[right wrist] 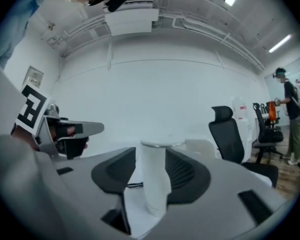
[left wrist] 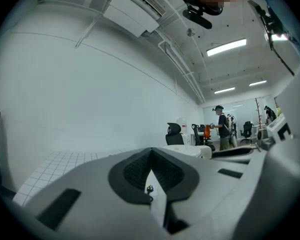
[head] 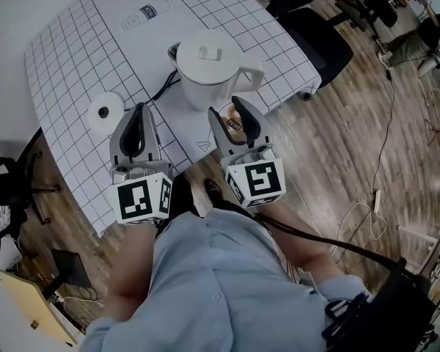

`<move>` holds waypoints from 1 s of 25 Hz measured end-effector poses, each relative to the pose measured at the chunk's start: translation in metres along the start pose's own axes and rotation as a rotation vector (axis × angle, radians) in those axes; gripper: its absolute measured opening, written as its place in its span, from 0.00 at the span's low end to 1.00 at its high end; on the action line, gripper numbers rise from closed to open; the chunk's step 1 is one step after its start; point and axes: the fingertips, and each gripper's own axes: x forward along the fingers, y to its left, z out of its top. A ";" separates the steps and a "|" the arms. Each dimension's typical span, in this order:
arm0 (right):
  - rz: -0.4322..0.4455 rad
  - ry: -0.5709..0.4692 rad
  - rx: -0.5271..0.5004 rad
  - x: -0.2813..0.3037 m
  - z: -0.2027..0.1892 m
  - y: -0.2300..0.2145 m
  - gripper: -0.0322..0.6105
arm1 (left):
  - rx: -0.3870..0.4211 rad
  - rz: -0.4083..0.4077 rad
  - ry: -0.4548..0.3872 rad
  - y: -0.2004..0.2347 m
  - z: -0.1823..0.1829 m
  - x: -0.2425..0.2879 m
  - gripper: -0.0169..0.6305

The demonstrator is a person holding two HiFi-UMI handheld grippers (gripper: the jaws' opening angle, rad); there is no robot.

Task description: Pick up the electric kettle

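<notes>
White electric kettle [head: 205,79], upright, lidded

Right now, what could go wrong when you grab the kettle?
A black cord lies against the kettle, so lifting could tug or snag it. The open right gripper seems to face the round body, not the handle, so it might shove the kettle or slip.

Both level: left gripper [head: 138,110] jaws together, right gripper [head: 228,108] jaws apart.
</notes>
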 end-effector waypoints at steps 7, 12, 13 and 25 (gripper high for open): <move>0.085 -0.182 -0.122 0.008 0.067 0.033 0.08 | 0.035 0.042 -0.068 0.000 0.028 -0.004 0.03; 0.085 -0.155 -0.140 0.014 0.070 0.026 0.06 | 0.093 0.053 -0.103 0.000 0.036 -0.007 0.03; 0.081 -0.138 -0.147 0.014 0.068 0.024 0.06 | 0.091 0.059 -0.102 0.003 0.036 -0.008 0.03; 0.109 -0.178 -0.147 0.023 0.073 0.031 0.05 | 0.094 0.072 -0.096 0.012 0.031 -0.012 0.03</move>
